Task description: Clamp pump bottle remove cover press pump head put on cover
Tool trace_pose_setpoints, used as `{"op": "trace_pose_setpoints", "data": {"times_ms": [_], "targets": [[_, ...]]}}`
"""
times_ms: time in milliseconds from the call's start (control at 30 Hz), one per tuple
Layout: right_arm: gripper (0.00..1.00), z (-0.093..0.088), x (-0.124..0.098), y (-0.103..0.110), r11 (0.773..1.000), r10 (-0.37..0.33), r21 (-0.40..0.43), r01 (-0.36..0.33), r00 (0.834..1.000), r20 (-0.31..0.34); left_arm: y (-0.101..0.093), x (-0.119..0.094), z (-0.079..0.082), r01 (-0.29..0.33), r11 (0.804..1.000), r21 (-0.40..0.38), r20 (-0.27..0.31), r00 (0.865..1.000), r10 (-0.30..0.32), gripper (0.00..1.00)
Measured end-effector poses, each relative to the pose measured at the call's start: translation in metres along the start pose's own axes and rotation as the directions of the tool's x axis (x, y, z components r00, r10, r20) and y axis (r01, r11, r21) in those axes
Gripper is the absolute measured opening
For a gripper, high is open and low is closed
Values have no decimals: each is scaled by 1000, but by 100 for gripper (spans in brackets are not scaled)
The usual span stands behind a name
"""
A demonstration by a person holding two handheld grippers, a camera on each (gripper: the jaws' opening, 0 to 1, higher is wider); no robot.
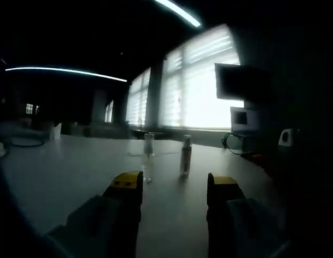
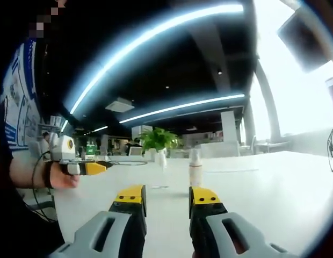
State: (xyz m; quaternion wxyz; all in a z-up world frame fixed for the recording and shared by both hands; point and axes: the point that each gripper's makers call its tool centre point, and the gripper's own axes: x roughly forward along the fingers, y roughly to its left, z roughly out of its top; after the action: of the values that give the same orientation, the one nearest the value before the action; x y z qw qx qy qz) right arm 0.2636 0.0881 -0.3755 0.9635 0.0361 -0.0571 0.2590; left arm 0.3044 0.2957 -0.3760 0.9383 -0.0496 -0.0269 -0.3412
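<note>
In the left gripper view, the left gripper [image 1: 174, 187] rose from six o'clock with its yellow-tipped jaws standing apart, nothing between them. Beyond the left jaw tip, at about eleven o'clock from it, a clear cover [image 1: 149, 157] stood upright on the pale table [image 1: 64, 172]. Just right of it, past the gap between the jaws at twelve o'clock, the pump bottle [image 1: 185, 156] stood upright, near the cover but not touching it. Bright shuttered windows [image 1: 204, 86] filled the far side at one o'clock, with a dark monitor [image 1: 236, 81] hanging in front of them.

In the right gripper view, a person's hand [image 2: 62, 177] at nine o'clock held the left gripper [image 2: 91, 168], its yellow tip pointing toward three o'clock; whether its jaws were apart could not be told from here. The right gripper [image 2: 166, 198] came up from six o'clock, jaws apart and empty. The pump bottle [image 2: 195, 166] stood upright on the table [image 2: 274, 188] at twelve o'clock from the right jaw tip, apart from it. A green plant [image 2: 158, 140] stood farther back at eleven o'clock.
</note>
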Motion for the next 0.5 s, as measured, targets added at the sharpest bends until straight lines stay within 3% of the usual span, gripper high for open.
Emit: {"op": "trace_pose_setpoints", "data": {"times_ms": [167, 300, 500], "targets": [[26, -1, 0, 1, 1000, 7, -3, -8, 1000, -3, 11, -10, -6, -14, 1000, 25, -6, 1000, 15, 40], [26, -1, 0, 5, 1000, 22, -10, -22, 1000, -5, 4, -15, 3, 1, 998, 62, 22, 1000, -3, 40], [25, -1, -1, 9, 999, 51, -15, -51, 999, -5, -1, -19, -1, 25, 998, 55, 12, 1000, -26, 41]]}}
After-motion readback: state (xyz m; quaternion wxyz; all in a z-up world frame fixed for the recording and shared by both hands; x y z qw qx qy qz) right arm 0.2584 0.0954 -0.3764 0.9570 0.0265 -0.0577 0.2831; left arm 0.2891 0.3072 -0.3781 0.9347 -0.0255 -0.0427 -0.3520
